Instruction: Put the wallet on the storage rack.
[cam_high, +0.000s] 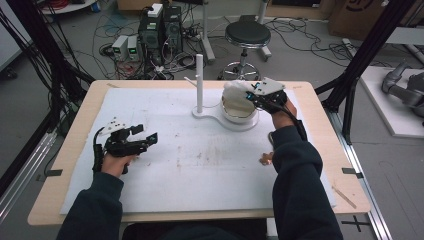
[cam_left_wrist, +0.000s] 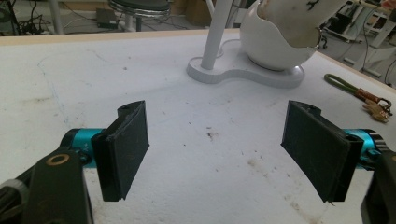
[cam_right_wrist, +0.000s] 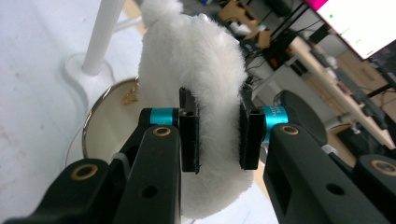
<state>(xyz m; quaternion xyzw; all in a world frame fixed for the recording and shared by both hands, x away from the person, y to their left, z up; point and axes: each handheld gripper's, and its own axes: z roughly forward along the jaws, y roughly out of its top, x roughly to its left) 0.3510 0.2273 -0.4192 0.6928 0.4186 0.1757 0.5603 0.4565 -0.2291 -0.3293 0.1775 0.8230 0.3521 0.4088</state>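
1. Pad (cam_right_wrist: 196, 70): white, fluffy, thick, softly rounded.
2. Right claw (cam_right_wrist: 219, 128): clamped on the pad's middle, holding it over the white bowl (cam_high: 239, 116) beside the post (cam_high: 199, 82).
3. Left claw (cam_left_wrist: 217, 149): jaws wide apart, nothing between, above the counter (cam_high: 165, 165).

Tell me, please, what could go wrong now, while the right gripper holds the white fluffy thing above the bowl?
1. The right gripper pinches only soft pile of the fluffy piece; it may slip.
2. The bowl shares a base with a thin post; a bump might shift both.
3. A small gold item inside could snag.
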